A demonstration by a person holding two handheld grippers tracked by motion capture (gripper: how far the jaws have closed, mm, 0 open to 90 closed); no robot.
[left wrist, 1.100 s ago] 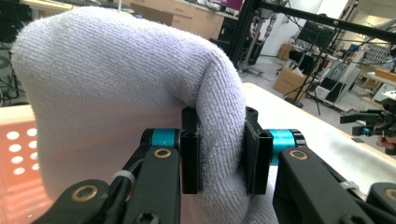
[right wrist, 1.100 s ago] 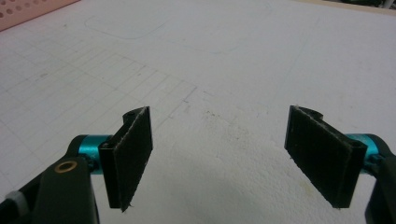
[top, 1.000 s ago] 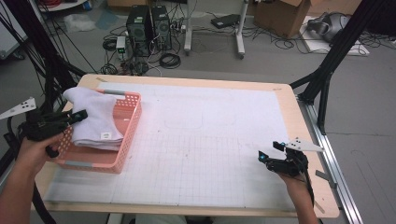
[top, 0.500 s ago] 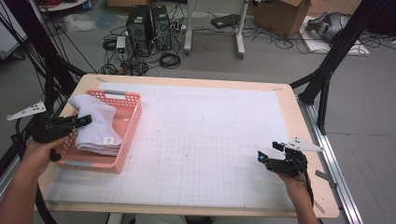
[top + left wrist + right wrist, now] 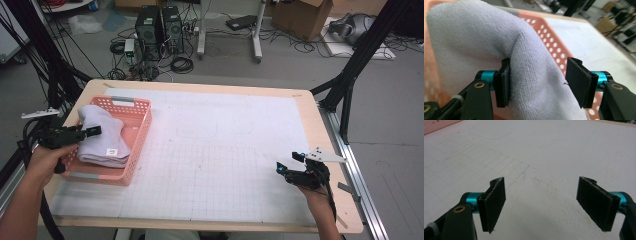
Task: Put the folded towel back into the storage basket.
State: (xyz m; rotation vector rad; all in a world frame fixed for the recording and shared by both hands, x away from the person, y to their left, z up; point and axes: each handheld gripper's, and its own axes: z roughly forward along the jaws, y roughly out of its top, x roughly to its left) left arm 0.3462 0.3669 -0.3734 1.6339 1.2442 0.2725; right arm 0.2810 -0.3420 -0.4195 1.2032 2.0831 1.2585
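- The folded towel (image 5: pixel 102 137) lies inside the pink basket (image 5: pixel 139 131) at the left end of the worktop (image 5: pixel 225 150); its pale terry bulges above the rim in the left gripper view, and a small white label shows on its near fold.
- I judge it soft, light and limp; it should sag and unfold if I lift it by one layer, so I would pinch through the whole thickness of a folded edge, where the layers stack.
- It looks grippy, not slippery; nothing about it is fragile, though the pile could snag on the basket's holes.
- The left gripper (image 5: pixel 92 131) reaches level over the basket's near-left wall, my hand (image 5: pixel 42 160) wrapped around its body from the worktop's left edge.
- Its jaws have just been opening; a hump of towel sits between them, the left pad (image 5: pixel 503 81) touching the cloth and the other pad standing clear of it, so I read the grip as let go.
- The right gripper (image 5: pixel 281 170) rests low by the worktop's right edge, well apart from the basket, pointing left across the gridded mat (image 5: pixel 529 150); its jaws stand wide apart with nothing between them.
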